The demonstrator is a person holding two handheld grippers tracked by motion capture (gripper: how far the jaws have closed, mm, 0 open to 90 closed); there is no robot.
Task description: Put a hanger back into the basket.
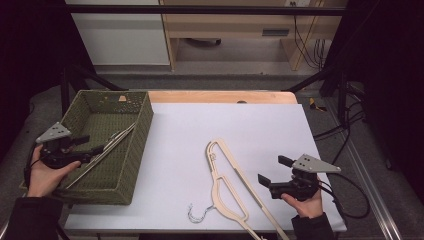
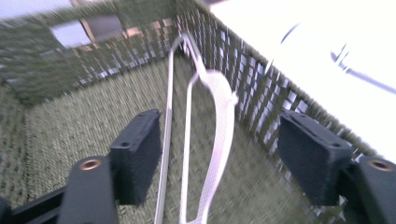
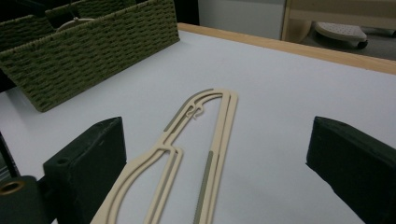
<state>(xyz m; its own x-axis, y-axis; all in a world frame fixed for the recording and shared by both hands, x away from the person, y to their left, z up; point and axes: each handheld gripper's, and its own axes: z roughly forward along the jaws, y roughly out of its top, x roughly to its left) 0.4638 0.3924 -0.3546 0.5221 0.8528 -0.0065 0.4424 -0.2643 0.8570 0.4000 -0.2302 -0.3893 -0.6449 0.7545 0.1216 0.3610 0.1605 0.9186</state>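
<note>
A slim light-coloured hanger (image 1: 107, 146) with a metal wire lies slanted inside the green woven basket (image 1: 146, 129). My left gripper (image 1: 90, 144) hovers over the basket's near end, open. In the left gripper view the hanger's wire and white band (image 2: 219, 135) run between the wide-apart jaws, and the pads do not clamp it. A beige hanger (image 1: 225, 176) with a metal hook (image 1: 200, 214) lies flat on the white table. My right gripper (image 1: 274, 170) sits just right of it, open and empty. In the right gripper view the beige hanger (image 3: 187, 140) stretches away between the jaws.
The basket (image 3: 93, 51) stands at the table's left edge, with its woven walls (image 2: 261, 93) close around the left gripper. A wooden strip (image 1: 220, 96) runs along the table's far edge. Cables trail off the right side (image 1: 345, 200).
</note>
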